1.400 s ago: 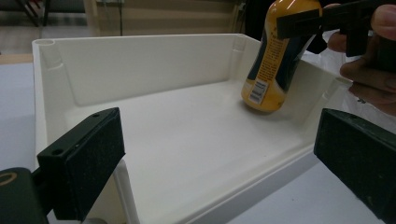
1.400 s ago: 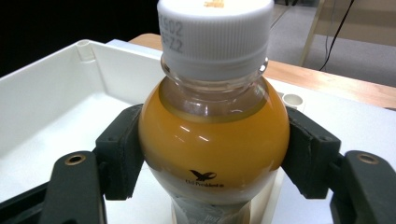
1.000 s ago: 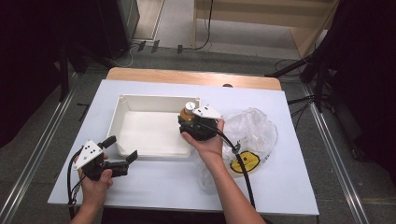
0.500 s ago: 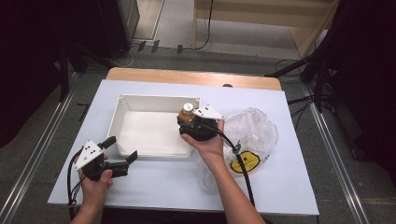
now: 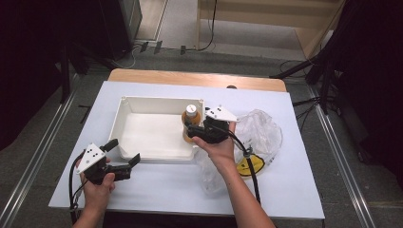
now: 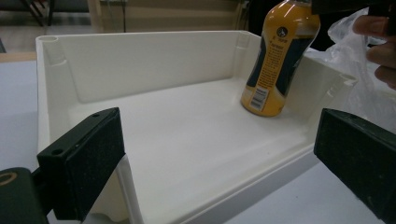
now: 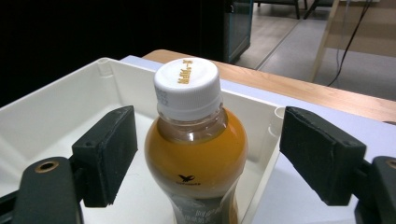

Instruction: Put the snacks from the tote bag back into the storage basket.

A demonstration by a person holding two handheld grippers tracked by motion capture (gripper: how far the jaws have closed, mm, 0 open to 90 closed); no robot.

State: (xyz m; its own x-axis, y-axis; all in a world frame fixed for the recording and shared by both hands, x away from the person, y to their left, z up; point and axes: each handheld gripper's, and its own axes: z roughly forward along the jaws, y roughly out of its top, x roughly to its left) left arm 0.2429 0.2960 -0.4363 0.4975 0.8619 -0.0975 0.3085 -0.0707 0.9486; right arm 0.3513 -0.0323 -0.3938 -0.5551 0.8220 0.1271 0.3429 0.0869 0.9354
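A bottle of orange drink (image 5: 190,121) with a white cap stands upright inside the white tray (image 5: 157,100), near its right wall. My right gripper (image 5: 189,131) reaches over that wall. Its jaws have just been opening and now stand open on either side of the bottle (image 7: 196,154), with a gap at each pad (image 7: 109,149). My left gripper (image 5: 122,152) is open and holds nothing, at the tray's near left corner. The left gripper view looks into the tray (image 6: 140,70) toward the bottle (image 6: 275,60).
A crumpled clear plastic bag (image 5: 259,128) lies right of the tray, with a yellow item (image 5: 249,164) inside it. The white tabletop (image 5: 157,190) lies in front of the tray. A wooden strip (image 5: 190,78) runs along the table's far edge.
The right gripper's jaws have spread away from the bottle, which stays standing in the tray. Both hands have hardly moved.
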